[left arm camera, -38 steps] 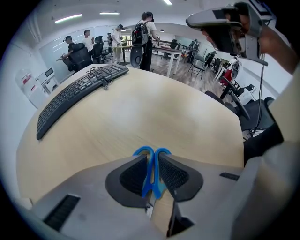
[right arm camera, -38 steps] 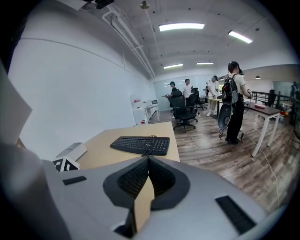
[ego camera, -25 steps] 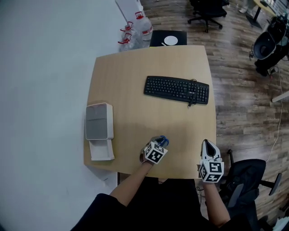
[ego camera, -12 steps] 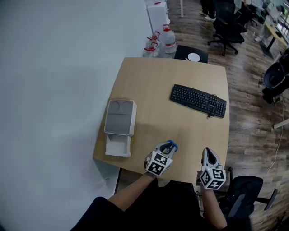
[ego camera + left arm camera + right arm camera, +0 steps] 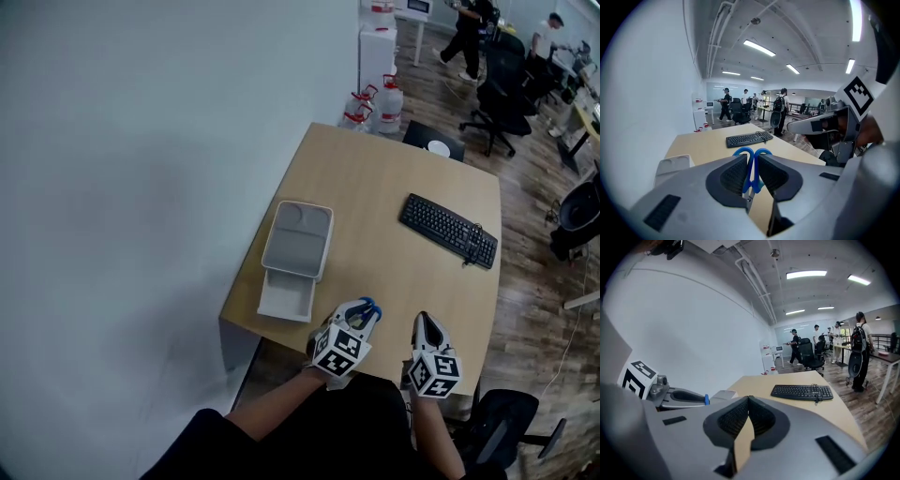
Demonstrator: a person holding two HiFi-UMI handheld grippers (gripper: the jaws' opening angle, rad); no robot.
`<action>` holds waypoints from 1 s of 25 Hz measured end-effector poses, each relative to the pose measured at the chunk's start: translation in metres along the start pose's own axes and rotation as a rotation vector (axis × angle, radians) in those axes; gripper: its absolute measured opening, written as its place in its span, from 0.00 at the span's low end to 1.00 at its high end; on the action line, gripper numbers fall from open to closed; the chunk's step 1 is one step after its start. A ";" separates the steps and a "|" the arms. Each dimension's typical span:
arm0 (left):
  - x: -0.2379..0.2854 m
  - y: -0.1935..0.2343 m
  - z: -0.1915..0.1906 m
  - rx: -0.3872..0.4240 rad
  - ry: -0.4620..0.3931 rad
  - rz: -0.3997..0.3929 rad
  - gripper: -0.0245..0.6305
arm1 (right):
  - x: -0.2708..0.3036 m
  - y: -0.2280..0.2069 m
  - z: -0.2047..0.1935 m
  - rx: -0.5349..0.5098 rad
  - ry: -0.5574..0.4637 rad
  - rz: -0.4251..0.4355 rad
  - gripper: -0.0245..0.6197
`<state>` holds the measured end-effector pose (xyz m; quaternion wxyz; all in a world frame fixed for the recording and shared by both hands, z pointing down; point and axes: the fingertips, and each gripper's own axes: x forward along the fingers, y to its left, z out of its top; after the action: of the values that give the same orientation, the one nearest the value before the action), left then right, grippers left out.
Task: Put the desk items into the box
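Blue-handled scissors (image 5: pixel 751 173) clamped in left gripper (image 5: pixel 362 317), over near desk (image 5: pixel 384 272) edge, right gripper (image 5: pixel 425 323) just right of it, jaws closed on nothing, box (image 5: pixel 285 300) at desk's left, near end apparently open, keyboard (image 5: pixel 449 230) far right

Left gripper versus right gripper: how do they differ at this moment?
The left gripper is shut on blue-handled scissors; the right gripper has its jaws together with nothing between them. In the head view the left gripper sits nearer the box, while the right gripper sits nearer the right-hand side of the table. Both are at the table's near edge and point away from the person.
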<state>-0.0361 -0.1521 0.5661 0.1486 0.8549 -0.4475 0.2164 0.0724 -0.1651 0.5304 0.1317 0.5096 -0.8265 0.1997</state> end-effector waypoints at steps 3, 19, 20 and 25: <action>-0.026 0.024 -0.018 0.011 -0.005 0.027 0.15 | 0.011 0.048 -0.009 0.026 -0.007 0.029 0.13; -0.125 0.130 -0.100 -0.076 0.052 0.185 0.15 | 0.034 0.183 -0.033 -0.113 0.096 0.161 0.13; -0.125 0.134 -0.103 -0.081 0.058 0.188 0.15 | 0.037 0.185 -0.034 -0.114 0.101 0.166 0.13; -0.113 0.154 -0.122 -0.058 0.102 0.219 0.15 | 0.059 0.185 -0.046 -0.115 0.131 0.185 0.13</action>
<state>-0.2500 -0.1037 0.6238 0.1710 0.7841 -0.5363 0.2614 -0.1187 -0.1158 0.5598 0.1955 0.4086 -0.8697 0.1963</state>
